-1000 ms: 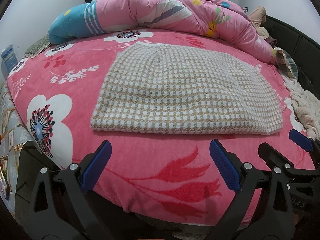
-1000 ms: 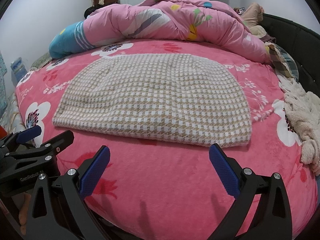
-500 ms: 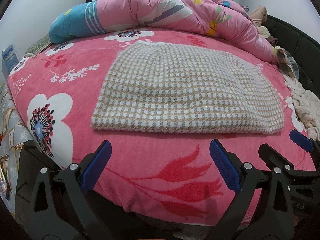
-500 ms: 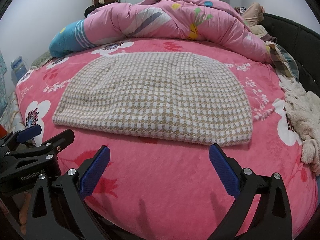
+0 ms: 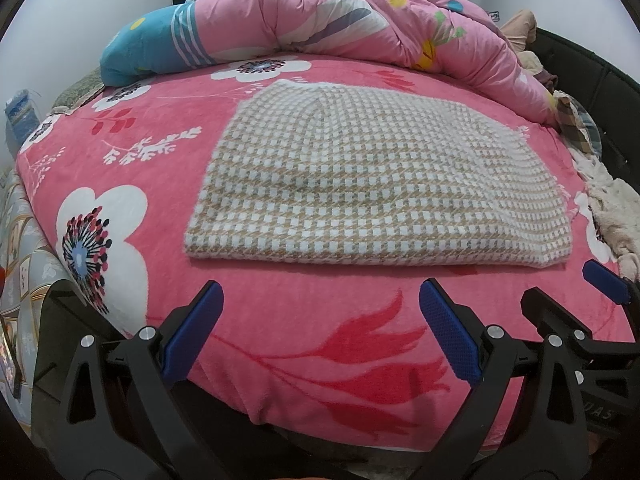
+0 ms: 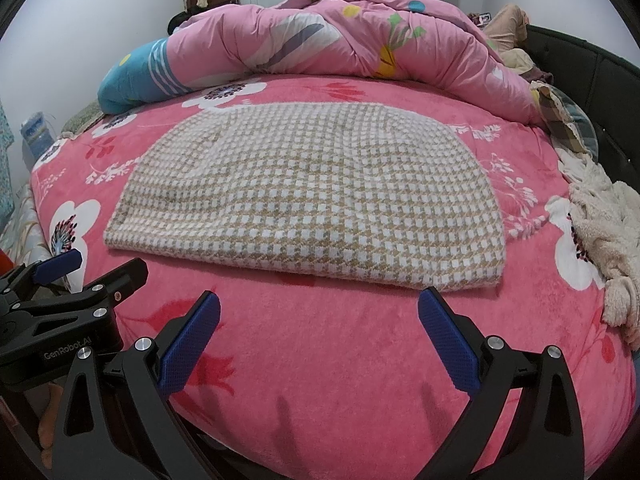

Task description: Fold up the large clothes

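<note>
Two grippers are in view, both with jaws spread wide and nothing between the blue pads. The left gripper point(image 5: 320, 332) hangs over the near edge of the pink floral fleece bed cover point(image 5: 160, 208), short of the garment. The right gripper point(image 6: 320, 336) hangs alongside at the same near edge, also clear of the garment; each appears at the margin of the other's view.

The beige-and-white houndstooth knitted garment point(image 5: 360, 184) lies folded flat in the middle of the cover, its thick folded edge toward the near side, untouched by either tool. A bunched pink quilt with a blue striped end point(image 6: 320, 48) runs along the far side. A cream fluffy fabric heap point(image 6: 600, 232) sits at the right edge, near a dark padded bed frame point(image 6: 600, 92).
</note>
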Demonstrator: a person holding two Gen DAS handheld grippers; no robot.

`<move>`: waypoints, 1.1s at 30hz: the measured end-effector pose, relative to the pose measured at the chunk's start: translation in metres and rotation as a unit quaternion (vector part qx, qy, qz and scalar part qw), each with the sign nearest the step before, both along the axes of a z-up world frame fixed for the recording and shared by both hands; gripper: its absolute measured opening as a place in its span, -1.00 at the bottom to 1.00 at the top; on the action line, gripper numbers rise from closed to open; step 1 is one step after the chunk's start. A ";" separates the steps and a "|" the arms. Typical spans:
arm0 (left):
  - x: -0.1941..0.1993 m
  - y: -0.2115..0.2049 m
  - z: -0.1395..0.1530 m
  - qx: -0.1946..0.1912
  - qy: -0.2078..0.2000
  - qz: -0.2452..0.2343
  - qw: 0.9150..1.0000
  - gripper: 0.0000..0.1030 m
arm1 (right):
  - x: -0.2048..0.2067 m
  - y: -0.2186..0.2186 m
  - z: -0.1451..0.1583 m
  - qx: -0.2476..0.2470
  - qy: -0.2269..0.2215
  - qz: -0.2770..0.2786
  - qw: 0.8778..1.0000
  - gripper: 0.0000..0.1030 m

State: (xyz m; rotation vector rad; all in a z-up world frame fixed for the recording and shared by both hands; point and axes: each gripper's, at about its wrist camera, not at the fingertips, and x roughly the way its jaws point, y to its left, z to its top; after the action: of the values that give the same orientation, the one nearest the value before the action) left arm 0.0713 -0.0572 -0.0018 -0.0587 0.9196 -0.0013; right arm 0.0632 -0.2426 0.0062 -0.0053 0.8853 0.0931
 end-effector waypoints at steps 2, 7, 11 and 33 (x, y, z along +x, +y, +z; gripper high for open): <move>0.000 0.000 0.000 0.002 0.000 0.000 1.000 0.84 | 0.001 -0.001 0.001 0.000 0.000 0.000 1.000 0.87; 0.000 0.000 0.000 0.002 0.000 0.000 1.000 0.84 | 0.000 -0.002 -0.001 0.001 0.001 0.001 1.000 0.87; 0.000 -0.001 0.000 0.002 0.000 0.000 1.000 0.84 | 0.000 -0.002 -0.001 0.001 0.001 0.001 1.000 0.87; 0.000 0.000 0.000 0.003 -0.001 0.000 1.000 0.84 | 0.000 -0.002 -0.001 0.001 0.001 0.003 1.000 0.87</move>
State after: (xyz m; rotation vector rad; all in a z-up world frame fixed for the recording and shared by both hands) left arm 0.0716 -0.0568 -0.0020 -0.0544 0.9174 0.0017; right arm 0.0633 -0.2450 0.0051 -0.0064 0.8866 0.0984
